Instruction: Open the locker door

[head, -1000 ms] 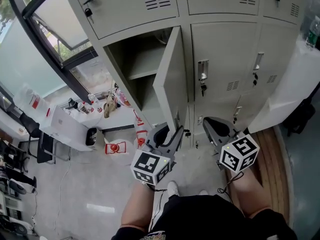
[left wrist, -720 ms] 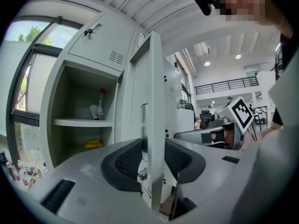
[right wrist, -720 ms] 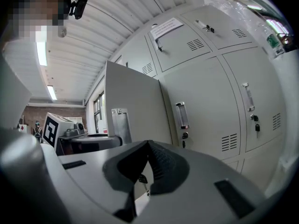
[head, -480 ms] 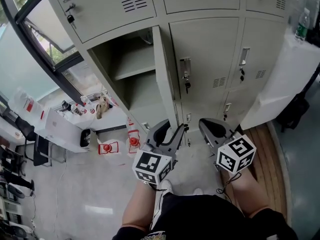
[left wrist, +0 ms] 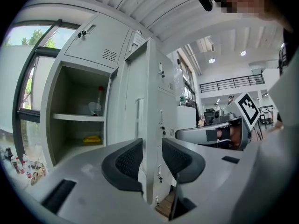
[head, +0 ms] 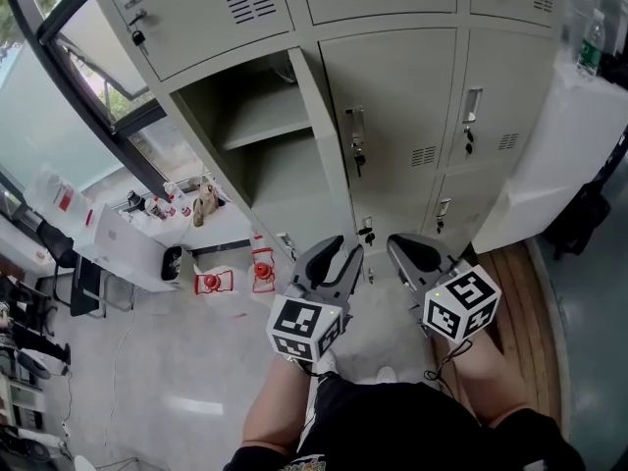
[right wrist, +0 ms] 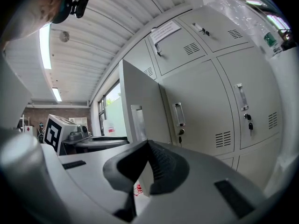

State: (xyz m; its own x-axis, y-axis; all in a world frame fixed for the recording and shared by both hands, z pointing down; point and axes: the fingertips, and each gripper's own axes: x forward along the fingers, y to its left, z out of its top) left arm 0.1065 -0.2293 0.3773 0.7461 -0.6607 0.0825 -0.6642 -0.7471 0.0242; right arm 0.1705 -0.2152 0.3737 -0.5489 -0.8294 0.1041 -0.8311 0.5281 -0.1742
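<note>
The beige locker door (head: 319, 135) stands swung wide open and shows edge-on in the head view, with its open compartment (head: 265, 135) and shelf to the left. My left gripper (head: 345, 253) is just below the door's lower corner. In the left gripper view the door (left wrist: 140, 101) lines up with the gap between the jaws of the left gripper (left wrist: 152, 146). The jaws are closing, but the pads stand apart from the door and do not press on it. My right gripper (head: 400, 243) hangs beside it, shut and empty; in the right gripper view the right gripper (right wrist: 148, 146) points towards the door (right wrist: 140, 106).
Shut lockers (head: 392, 116) with keys in their locks fill the wall to the right. A white cabinet (head: 579, 135) stands at far right over a wooden floor strip (head: 530, 292). At left are a window frame (head: 88, 86), a white table (head: 128, 248) and red items (head: 209, 283) on the floor.
The door has swung further open, from angled towards me to edge-on. The left gripper, which was at the door's lower corner, now sits a little below it with wider jaws. The right gripper has barely moved.
</note>
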